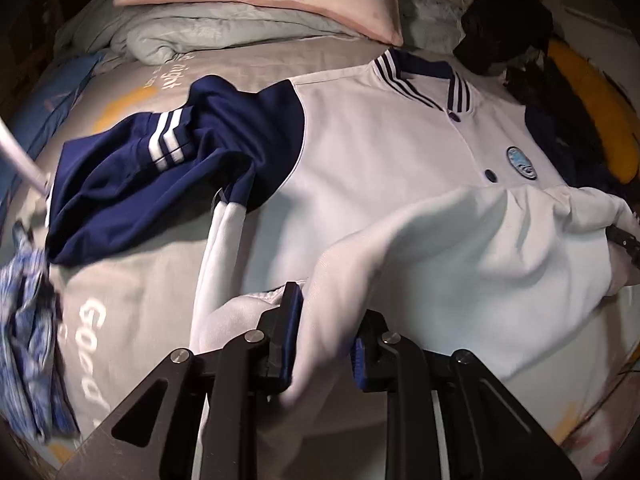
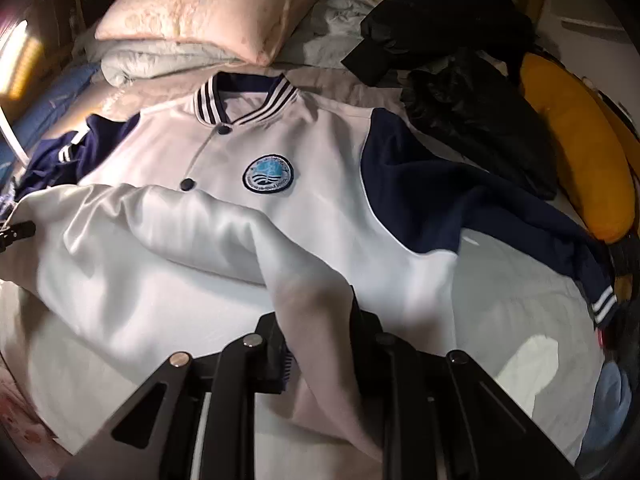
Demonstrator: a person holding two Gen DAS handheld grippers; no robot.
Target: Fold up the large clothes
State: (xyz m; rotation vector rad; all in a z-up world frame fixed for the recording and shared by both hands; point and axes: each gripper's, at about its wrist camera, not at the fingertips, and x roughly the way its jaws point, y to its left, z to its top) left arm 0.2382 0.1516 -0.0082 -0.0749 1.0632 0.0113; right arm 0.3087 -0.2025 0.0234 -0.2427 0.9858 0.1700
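A white jacket (image 1: pixel 380 128) with navy sleeves, a striped collar and a round blue badge (image 1: pixel 522 163) lies face up on a bed. Its lower hem is lifted and folded up toward the chest. My left gripper (image 1: pixel 326 320) is shut on the hem's left corner, white cloth bunched between its blue pads. In the right wrist view the same jacket (image 2: pixel 320 152) shows its badge (image 2: pixel 269 175); my right gripper (image 2: pixel 320 328) is shut on the hem's right corner. The tip of the other gripper shows at each view's edge. The left navy sleeve (image 1: pixel 160 168) lies crumpled; the right sleeve (image 2: pixel 500 216) stretches out sideways.
A pink pillow (image 2: pixel 208 8) sits on a folded pale quilt (image 2: pixel 160 58) at the bed's head. Black clothing (image 2: pixel 460 60) and a long yellow cushion (image 2: pixel 576 152) lie to the right. A blue patterned cloth (image 1: pixel 28 320) is at the left, on the grey printed bedsheet (image 1: pixel 132 292).
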